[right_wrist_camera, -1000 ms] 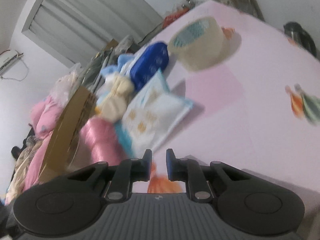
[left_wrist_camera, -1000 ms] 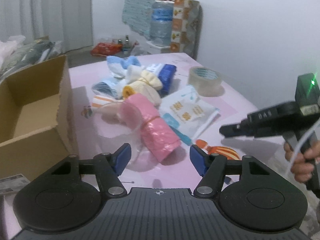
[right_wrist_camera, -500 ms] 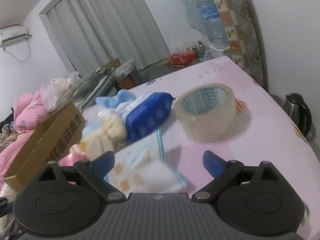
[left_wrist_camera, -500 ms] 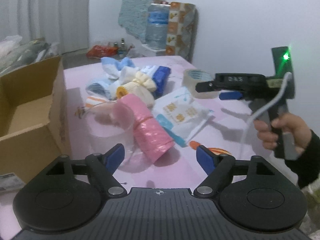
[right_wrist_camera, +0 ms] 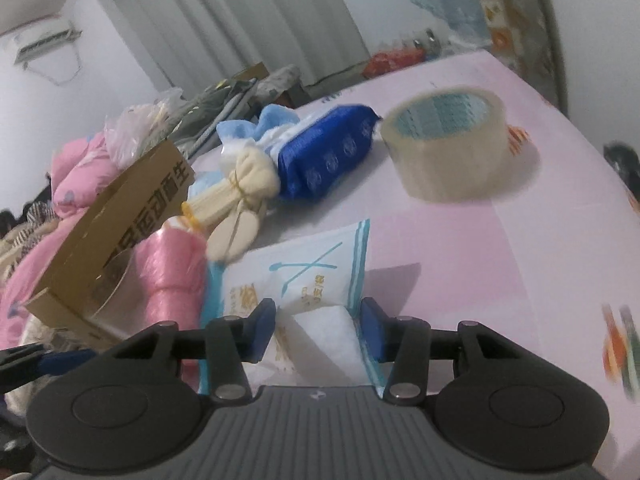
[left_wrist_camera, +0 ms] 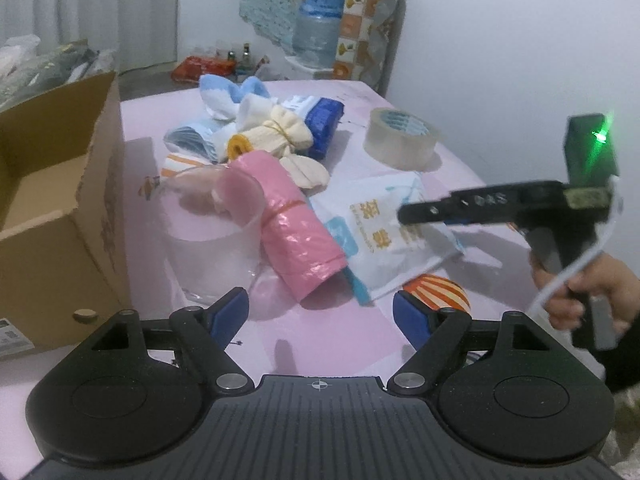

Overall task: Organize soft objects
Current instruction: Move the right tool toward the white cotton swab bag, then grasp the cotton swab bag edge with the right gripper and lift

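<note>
Nearest us, our right gripper (right_wrist_camera: 318, 330) hangs spread astride the near corner of the white packet (right_wrist_camera: 304, 280), whose length runs straight away toward the tape roll (right_wrist_camera: 448, 144), while our left gripper (left_wrist_camera: 320, 314), also spread, sits farther off.

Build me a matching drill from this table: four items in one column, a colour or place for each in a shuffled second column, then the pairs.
Items
1. tape roll
2. bag roll
3. white packet
4. wipes pack

Descriptions
A. dark blue, just left of the tape in the right wrist view
B. pink, lying against the clear plastic cup
C. between the open right gripper's fingers
D. translucent beige, standing alone on the pink table

Pairs: 1-D, 2-B, 3-C, 4-A
</note>
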`<state>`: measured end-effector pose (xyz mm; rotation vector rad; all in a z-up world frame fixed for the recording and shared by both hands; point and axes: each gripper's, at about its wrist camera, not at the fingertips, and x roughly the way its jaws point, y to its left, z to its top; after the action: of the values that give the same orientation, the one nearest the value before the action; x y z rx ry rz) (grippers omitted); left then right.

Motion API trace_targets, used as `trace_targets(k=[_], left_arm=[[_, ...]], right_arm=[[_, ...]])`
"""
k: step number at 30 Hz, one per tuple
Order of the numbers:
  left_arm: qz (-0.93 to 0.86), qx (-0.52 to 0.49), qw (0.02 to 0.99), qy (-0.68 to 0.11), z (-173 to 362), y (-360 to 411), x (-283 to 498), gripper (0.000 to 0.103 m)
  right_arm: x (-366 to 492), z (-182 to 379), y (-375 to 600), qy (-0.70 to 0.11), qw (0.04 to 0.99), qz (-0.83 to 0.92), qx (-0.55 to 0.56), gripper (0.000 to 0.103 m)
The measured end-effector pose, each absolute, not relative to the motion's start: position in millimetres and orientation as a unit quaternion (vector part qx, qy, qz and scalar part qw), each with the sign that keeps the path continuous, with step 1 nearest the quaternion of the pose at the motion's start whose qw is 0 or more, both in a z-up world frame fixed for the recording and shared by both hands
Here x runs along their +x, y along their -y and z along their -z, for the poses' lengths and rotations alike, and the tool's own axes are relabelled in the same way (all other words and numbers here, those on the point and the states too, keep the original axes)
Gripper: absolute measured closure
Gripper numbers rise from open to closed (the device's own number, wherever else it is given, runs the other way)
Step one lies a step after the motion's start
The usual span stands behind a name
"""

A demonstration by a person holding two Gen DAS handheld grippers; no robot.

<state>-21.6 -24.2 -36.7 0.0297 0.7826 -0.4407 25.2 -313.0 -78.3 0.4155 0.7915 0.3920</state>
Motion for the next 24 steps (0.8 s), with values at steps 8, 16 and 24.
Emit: trace_targets(k=[8, 16, 24], left_arm=[[0.249, 0.029, 0.889, -0.384, 40.4, 38.7, -23.1, 0.027], [0.279, 0.052, 0.877, -0.389, 46.9, 55.6, -19.1, 0.045], [0.312, 0.095, 0.862, -0.388, 56.9, 86.1, -15.6, 0.048]], right_arm=[[-17.2, 80.6, 322.7, -0.394, 0.863, -0.189, 0.253, 0.074], [-12.3, 64.7, 349.0, -0.355, 0.884, -0.166, 0.256, 0.060], [30.6, 87.5, 344.3, -0.387, 0.865, -0.181, 0.263, 0.061]])
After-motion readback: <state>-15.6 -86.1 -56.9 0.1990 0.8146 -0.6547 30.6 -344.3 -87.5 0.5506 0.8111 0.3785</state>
